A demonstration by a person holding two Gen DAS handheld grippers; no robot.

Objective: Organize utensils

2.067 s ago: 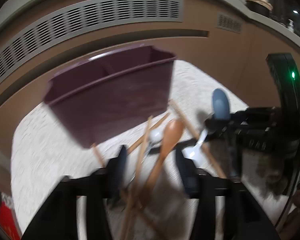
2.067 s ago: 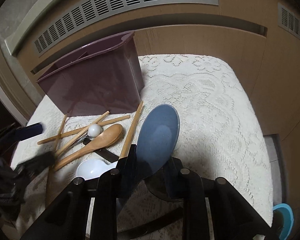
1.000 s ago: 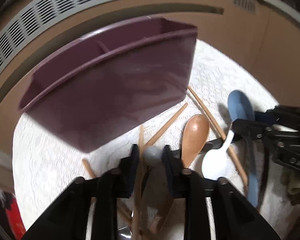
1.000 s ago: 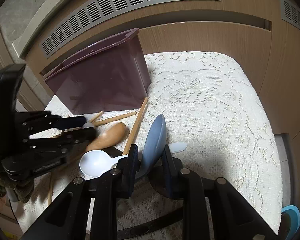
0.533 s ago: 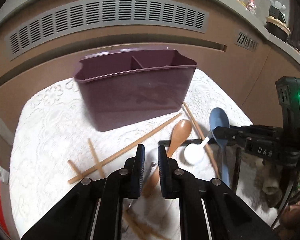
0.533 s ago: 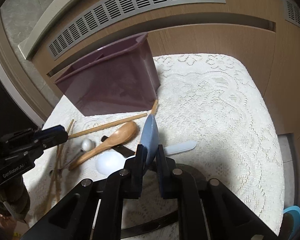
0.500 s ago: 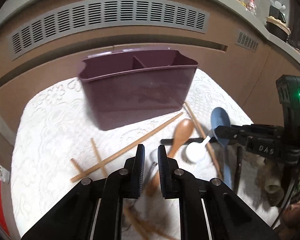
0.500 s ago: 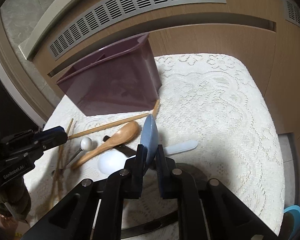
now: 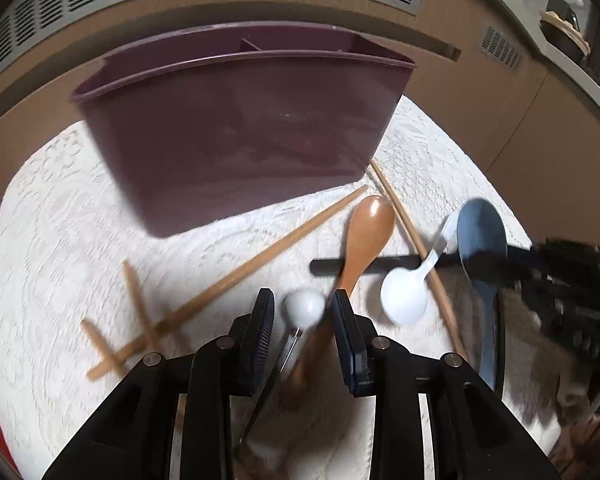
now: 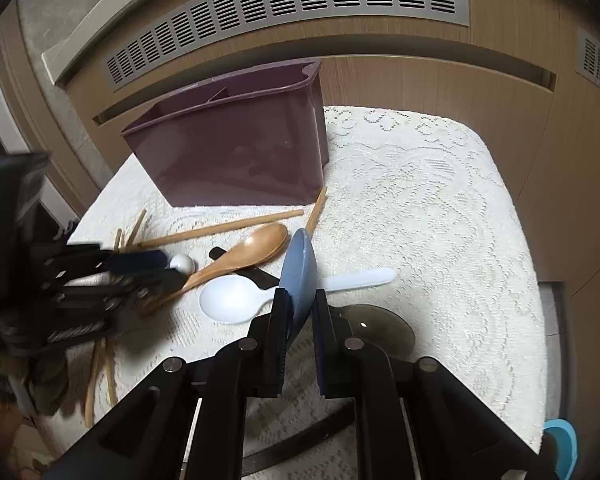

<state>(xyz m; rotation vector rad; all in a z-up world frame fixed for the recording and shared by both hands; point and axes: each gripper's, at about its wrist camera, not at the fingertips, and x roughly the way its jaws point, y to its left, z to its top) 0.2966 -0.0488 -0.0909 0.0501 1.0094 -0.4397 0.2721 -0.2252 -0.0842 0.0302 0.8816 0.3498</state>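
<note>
A purple divided utensil bin (image 9: 240, 120) stands at the back of a white lace cloth (image 10: 439, 208); it also shows in the right wrist view (image 10: 240, 152). My left gripper (image 9: 303, 312) is open around a white-ball-ended metal utensil (image 9: 304, 307) lying beside a wooden spoon (image 9: 365, 236). My right gripper (image 10: 300, 304) is shut on a blue spoon (image 10: 298, 272), held on edge above the cloth. A white plastic spoon (image 10: 236, 298), a black utensil (image 9: 379, 264) and several wooden chopsticks (image 9: 260, 260) lie loose in front of the bin.
A wooden cabinet front with a grey vent grille (image 10: 284, 4) rises behind the table. A dark ladle-like shape (image 10: 379, 328) lies under my right gripper. A blue object (image 10: 561, 444) sits off the table's right edge.
My left gripper has opened and moved down and forward, so its fingers now flank the white-ball utensil. My right gripper still holds the blue spoon, barely moved.
</note>
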